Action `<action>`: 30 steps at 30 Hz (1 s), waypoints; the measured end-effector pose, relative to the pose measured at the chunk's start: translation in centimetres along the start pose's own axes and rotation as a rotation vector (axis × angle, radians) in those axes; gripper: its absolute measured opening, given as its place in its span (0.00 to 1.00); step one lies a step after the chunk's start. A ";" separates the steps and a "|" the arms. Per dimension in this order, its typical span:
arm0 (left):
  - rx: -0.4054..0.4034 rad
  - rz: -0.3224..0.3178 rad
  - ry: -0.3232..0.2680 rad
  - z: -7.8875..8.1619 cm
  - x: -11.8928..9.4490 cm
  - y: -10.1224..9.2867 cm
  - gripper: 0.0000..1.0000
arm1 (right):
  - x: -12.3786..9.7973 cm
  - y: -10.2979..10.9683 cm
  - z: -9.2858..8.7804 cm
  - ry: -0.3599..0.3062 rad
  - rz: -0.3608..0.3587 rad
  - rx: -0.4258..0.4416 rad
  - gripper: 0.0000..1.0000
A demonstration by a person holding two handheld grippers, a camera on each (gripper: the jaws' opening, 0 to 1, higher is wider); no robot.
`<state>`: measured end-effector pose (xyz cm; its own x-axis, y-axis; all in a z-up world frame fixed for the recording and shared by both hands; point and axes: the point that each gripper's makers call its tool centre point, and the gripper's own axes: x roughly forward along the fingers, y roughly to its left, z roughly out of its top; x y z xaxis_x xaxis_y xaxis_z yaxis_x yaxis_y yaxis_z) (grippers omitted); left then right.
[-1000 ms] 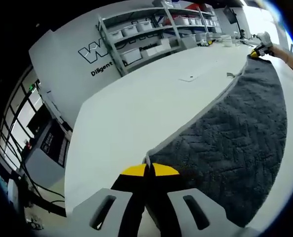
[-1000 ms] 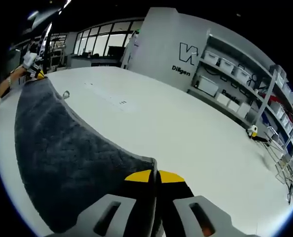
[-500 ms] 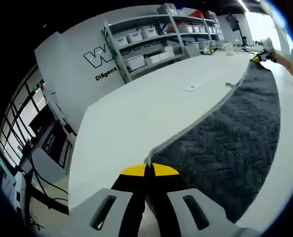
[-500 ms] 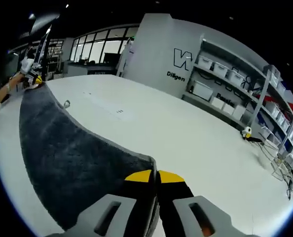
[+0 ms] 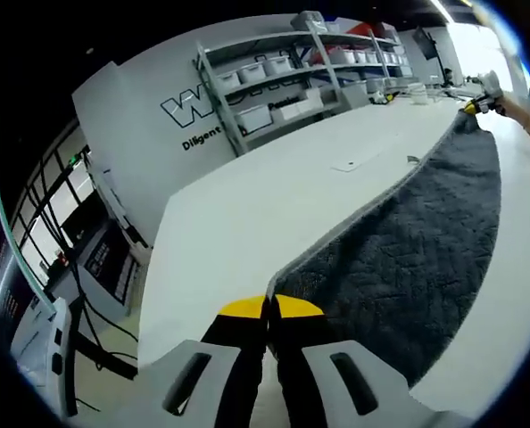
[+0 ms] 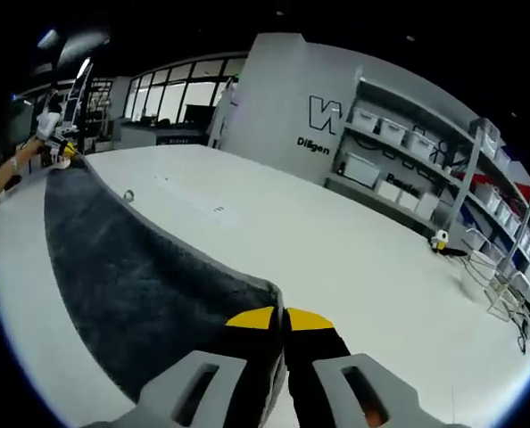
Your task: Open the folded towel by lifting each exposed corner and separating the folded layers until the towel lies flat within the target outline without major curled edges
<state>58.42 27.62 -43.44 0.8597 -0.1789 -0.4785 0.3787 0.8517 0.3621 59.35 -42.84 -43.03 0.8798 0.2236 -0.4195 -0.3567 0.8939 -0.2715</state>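
A dark grey textured towel (image 5: 408,250) with a light hem is stretched over the white table (image 5: 274,196). My left gripper (image 5: 267,308) is shut on one of its corners, yellow tips pressed together. In the right gripper view the same towel (image 6: 140,285) runs off to the left, and my right gripper (image 6: 281,319) is shut on the opposite corner. The right gripper (image 5: 479,89) appears far off in the left gripper view at the towel's far end. The left gripper (image 6: 58,147) appears small at the far end in the right gripper view.
Shelves with white bins (image 5: 283,80) stand along the grey wall behind the table. A small yellow-and-white object (image 6: 440,239) sits on the table. Faint outline marks (image 5: 345,165) lie on the table beside the towel. Windows (image 6: 167,94) and desks lie beyond.
Both cameras have dropped lower toward the table, so the towel looks flatter and narrower. Both grippers stay shut on their corners.
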 end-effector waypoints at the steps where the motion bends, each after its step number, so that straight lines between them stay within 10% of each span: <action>1: -0.001 0.003 -0.001 0.1 -0.2 0.0 0.01 | -0.2 0.1 0.0 -0.002 0.000 0.000 0.00; 30: 0.046 0.032 -0.025 -0.5 -5.6 -1.4 0.02 | -5.0 2.0 -1.8 -0.026 0.062 -0.034 0.00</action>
<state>52.93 27.68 -41.68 0.8798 -0.1648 -0.4459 0.3658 0.8338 0.4135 53.69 -42.85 -43.06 0.8634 0.2880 -0.4142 -0.4203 0.8647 -0.2750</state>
